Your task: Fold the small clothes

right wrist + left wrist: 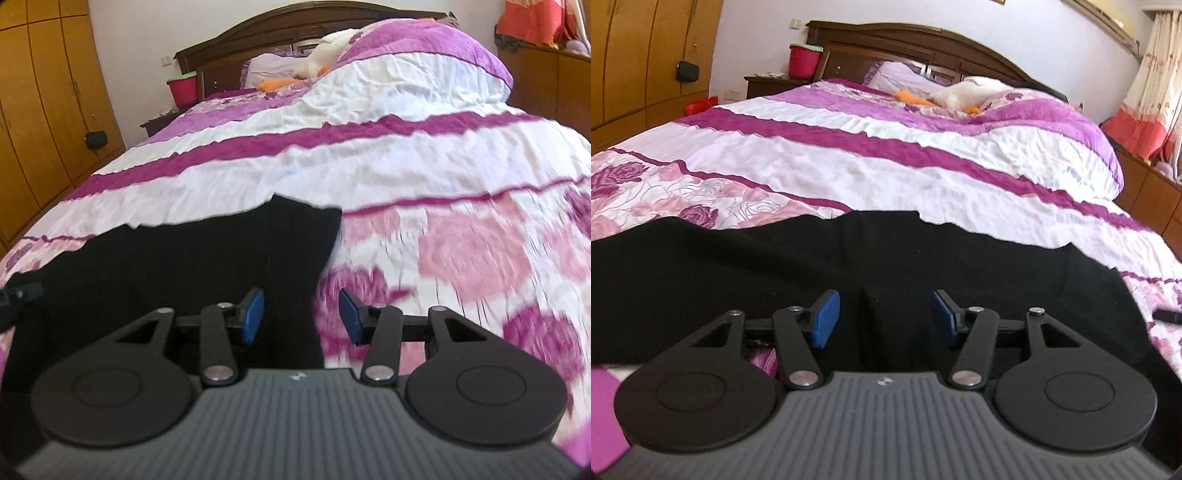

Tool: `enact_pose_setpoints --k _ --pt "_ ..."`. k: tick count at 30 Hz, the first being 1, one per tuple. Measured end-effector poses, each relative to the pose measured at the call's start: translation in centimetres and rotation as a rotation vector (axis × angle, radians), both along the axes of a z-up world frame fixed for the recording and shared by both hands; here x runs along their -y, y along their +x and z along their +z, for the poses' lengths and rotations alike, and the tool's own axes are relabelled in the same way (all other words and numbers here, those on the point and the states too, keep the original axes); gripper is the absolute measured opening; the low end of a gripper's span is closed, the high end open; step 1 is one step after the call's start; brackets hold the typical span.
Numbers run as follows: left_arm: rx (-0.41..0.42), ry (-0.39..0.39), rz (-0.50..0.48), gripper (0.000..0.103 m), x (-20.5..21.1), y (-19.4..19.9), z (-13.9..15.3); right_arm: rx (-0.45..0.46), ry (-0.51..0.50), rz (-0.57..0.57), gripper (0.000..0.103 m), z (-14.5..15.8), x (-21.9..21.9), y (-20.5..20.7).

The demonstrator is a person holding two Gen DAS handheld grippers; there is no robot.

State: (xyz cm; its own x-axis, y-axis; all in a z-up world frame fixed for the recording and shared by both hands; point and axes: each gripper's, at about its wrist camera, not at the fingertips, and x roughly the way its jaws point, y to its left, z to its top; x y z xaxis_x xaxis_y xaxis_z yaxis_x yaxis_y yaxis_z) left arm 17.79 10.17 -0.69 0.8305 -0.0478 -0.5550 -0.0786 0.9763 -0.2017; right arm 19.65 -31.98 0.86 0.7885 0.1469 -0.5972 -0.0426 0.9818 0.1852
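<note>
A black garment (738, 266) lies spread flat on the bed's near part. My left gripper (884, 317) is open just above it, blue pads (823, 319) apart, with a raised fold of the black cloth between the jaws. In the right wrist view the black garment (184, 266) fills the lower left, its right edge running down between the jaws. My right gripper (301, 317) is open over that edge, its left pad over cloth, its right pad (351, 315) over the bedspread. The other gripper's tip (18, 293) shows at the far left.
The bedspread (923, 155) is purple, white and pink with roses. A white plush toy (964, 94) and pillows lie near the dark wood headboard (923, 40). A red bucket (803, 61) stands on a nightstand. Wooden wardrobes (639, 55) line the left wall; curtains (1148, 92) hang right.
</note>
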Motion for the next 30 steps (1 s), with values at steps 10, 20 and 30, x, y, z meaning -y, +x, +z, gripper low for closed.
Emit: enact_pose_setpoints --k 10,20,30 --pt "-0.03 0.0 0.001 0.061 0.3 2.3 -2.7 -0.051 -0.011 -0.005 0.049 -2.8 -0.6 7.6" --pt "-0.019 -0.043 -0.02 0.011 0.7 2.4 -2.7 0.014 -0.015 0.049 0.016 -3.8 -1.1 8.0" --pt "0.165 0.108 -0.034 0.009 3.2 2.8 0.8 0.194 0.063 -0.135 0.008 -3.5 1.9 6.3"
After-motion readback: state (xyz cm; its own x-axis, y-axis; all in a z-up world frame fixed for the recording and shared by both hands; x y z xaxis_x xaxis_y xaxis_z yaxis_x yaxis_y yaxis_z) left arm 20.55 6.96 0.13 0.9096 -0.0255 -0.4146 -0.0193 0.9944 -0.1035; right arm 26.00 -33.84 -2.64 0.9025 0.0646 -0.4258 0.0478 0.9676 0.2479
